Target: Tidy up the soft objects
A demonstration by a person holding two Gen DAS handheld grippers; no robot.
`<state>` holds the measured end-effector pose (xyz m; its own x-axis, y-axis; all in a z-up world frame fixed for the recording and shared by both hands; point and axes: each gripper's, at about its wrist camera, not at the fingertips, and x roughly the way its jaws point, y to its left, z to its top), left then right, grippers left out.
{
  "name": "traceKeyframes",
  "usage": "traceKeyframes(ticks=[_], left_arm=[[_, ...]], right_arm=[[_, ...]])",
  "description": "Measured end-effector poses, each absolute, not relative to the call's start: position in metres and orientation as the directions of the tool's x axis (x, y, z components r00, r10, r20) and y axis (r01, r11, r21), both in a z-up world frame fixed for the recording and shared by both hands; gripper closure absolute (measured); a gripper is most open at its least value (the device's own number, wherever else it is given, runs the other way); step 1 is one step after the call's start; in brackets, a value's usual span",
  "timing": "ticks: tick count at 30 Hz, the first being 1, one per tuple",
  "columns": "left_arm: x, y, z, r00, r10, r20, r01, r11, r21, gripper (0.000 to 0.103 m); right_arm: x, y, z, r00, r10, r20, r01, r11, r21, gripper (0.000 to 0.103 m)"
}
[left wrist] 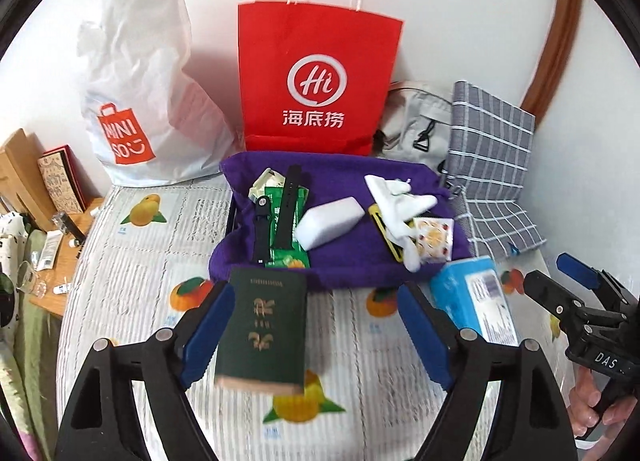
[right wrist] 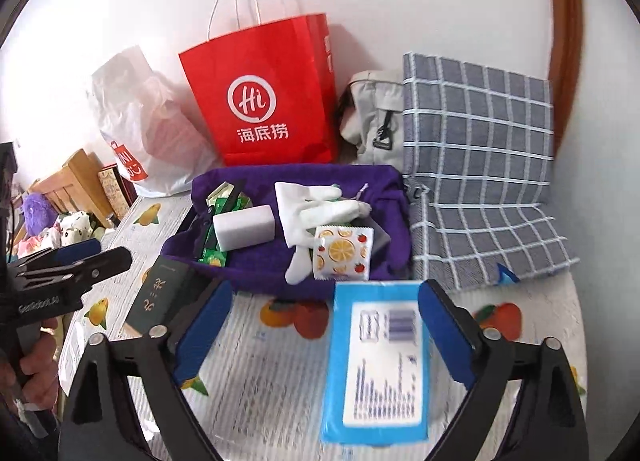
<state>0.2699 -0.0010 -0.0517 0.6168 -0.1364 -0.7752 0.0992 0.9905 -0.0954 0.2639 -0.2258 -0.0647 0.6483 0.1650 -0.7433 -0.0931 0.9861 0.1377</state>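
Fruit-print desk [left wrist: 132, 261]: 2 spread grippers — left gripper [left wrist: 316, 333] around green booklet [left wrist: 262, 329], right gripper [right wrist: 324, 341] around blue pack [right wrist: 378, 365] at 12 o'clock — neither pinched; closing early could nudge either away.

**Where everything sits on my tabletop**

Ahead of me the cloth bin [left wrist: 340, 261] holds a watch [left wrist: 262, 229], snack packet [left wrist: 286, 221], sponge block [left wrist: 330, 221], glove [left wrist: 400, 201] and wet-wipe sachet [left wrist: 434, 239]. Behind it stand the paper bag [left wrist: 316, 77], with the plastic bag [left wrist: 140, 93] to its left and the folded cloth [left wrist: 492, 165] to its right. Before the bin lie a booklet [left wrist: 262, 333] on the left and a tissue pack [right wrist: 376, 365] on the right.
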Motion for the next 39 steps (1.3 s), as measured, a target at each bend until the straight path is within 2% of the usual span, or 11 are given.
traceKeyframes(ticks=[6,7,14,17,23,29,39], left_arm=[[0.226,-0.007,-0.038,0.653,-0.126,-0.747,0.104,0.992,-0.076,0.010],[0.219,-0.008,-0.036,0.659,-0.120,-0.743,0.101,0.992,-0.071,0.010],[0.173,-0.008,-0.024,0.687,-0.103,-0.719,0.090,0.994,-0.056,0.009],[0.159,-0.008,-0.021,0.694,-0.094,-0.714,0.080,0.995,-0.053,0.002],[0.133,-0.013,-0.016,0.708,-0.072,-0.703,0.075,0.997,-0.026,0.002],[0.115,-0.011,-0.014,0.709,-0.084,-0.700,0.066,0.996,-0.052,0.002],[0.097,-0.014,-0.009,0.721,-0.085,-0.688,0.069,0.996,-0.051,0.002]], right_arm=[[0.222,-0.229,-0.049,0.674,0.115,-0.729,-0.056,0.993,0.105,0.003],[0.216,-0.229,-0.047,0.705,0.109,-0.701,-0.050,0.993,0.104,0.003],[0.170,-0.229,-0.038,0.711,0.123,-0.692,-0.045,0.991,0.129,0.002],[0.154,-0.228,-0.037,0.709,0.121,-0.695,-0.045,0.991,0.127,0.002],[0.127,-0.230,-0.037,0.706,0.090,-0.702,-0.019,0.994,0.109,0.001],[0.106,-0.232,-0.033,0.711,0.059,-0.701,-0.003,0.997,0.080,0.000],[0.090,-0.233,-0.028,0.716,0.065,-0.695,-0.010,0.997,0.083,0.000]])
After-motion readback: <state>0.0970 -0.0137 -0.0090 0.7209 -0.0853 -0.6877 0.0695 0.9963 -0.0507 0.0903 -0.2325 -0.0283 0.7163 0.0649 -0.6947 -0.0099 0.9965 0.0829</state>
